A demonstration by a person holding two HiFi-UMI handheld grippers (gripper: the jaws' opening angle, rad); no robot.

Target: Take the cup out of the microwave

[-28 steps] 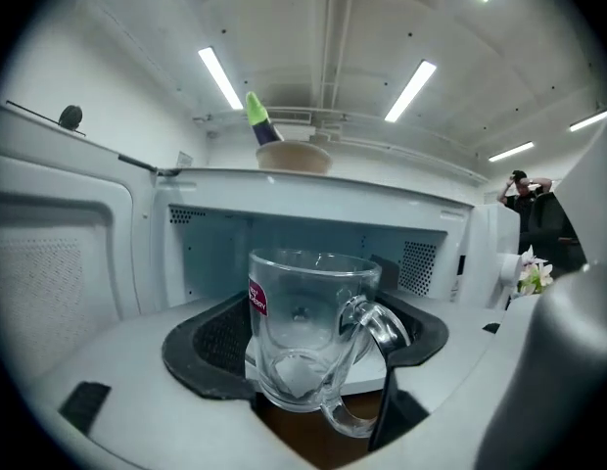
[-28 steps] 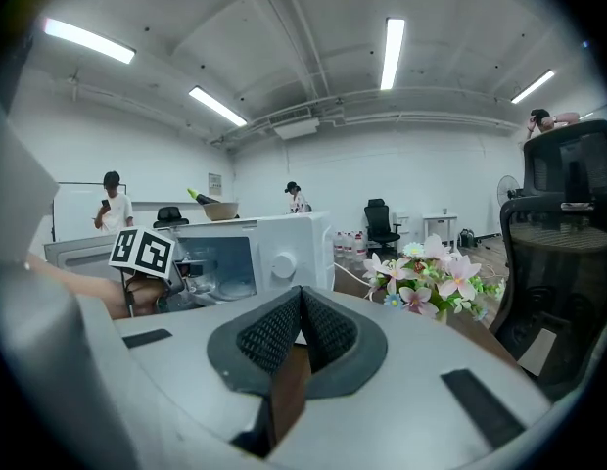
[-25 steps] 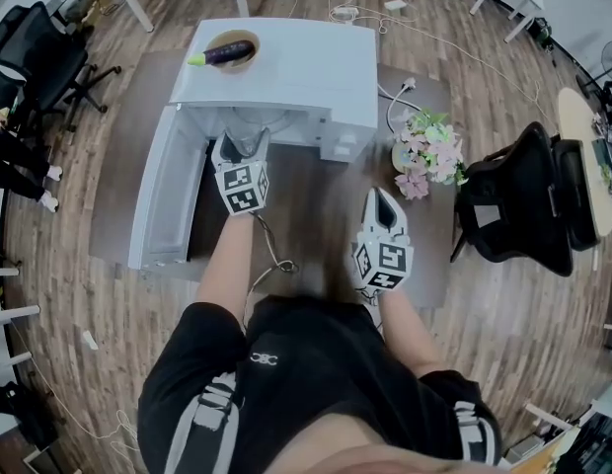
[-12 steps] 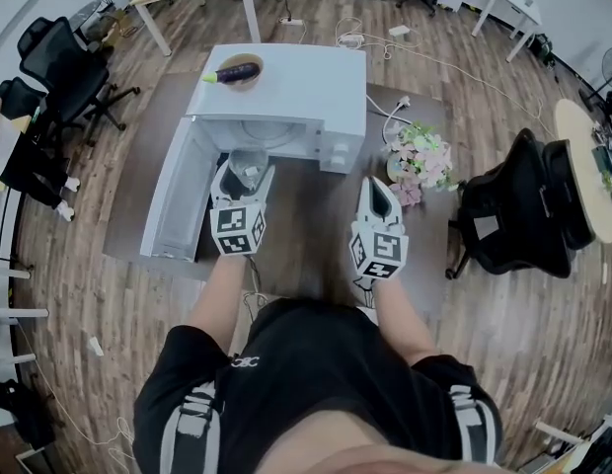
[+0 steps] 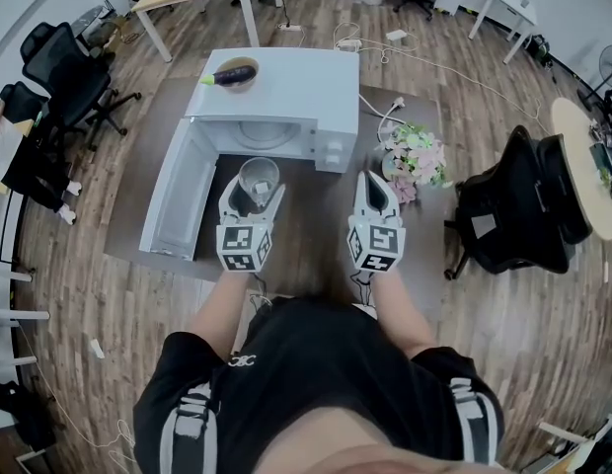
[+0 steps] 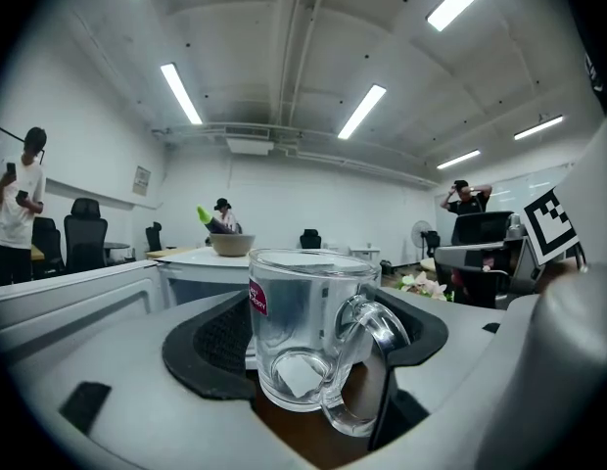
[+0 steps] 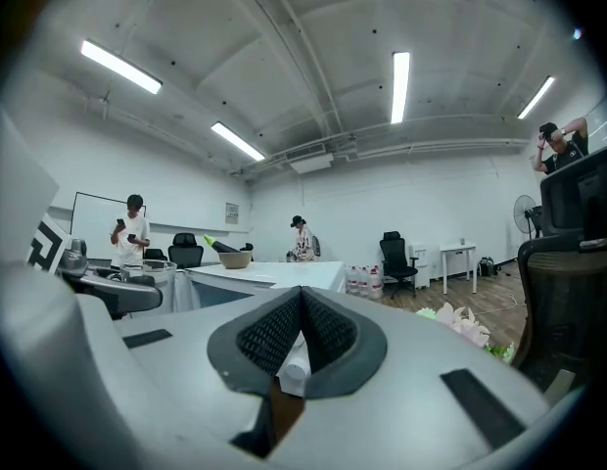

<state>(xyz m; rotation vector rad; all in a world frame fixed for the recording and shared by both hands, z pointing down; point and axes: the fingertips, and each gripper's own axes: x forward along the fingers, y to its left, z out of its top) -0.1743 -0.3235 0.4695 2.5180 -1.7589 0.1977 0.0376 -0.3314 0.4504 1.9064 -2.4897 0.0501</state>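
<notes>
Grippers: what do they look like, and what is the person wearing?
Left gripper and right gripper are pale grey wedges with black ridged fingers; each carries a cube of black-and-white square markers. The person wears a black short-sleeved top with white-striped sleeves.

The cup point(image 6: 308, 331) was of clear, glossy glass, with a small dark red sticker on its wall. The left tongs point(image 5: 255, 197) and the right tongs point(image 5: 371, 188) had shells of smooth, matt grey plastic. Their pads point(image 6: 217, 339) were black and rough, with a fine grid. The microwave point(image 5: 296, 82) had a smooth white housing. The table point(image 5: 316, 235) looked matt dark brown, and the floor point(image 5: 109, 314) showed wood planks.
</notes>
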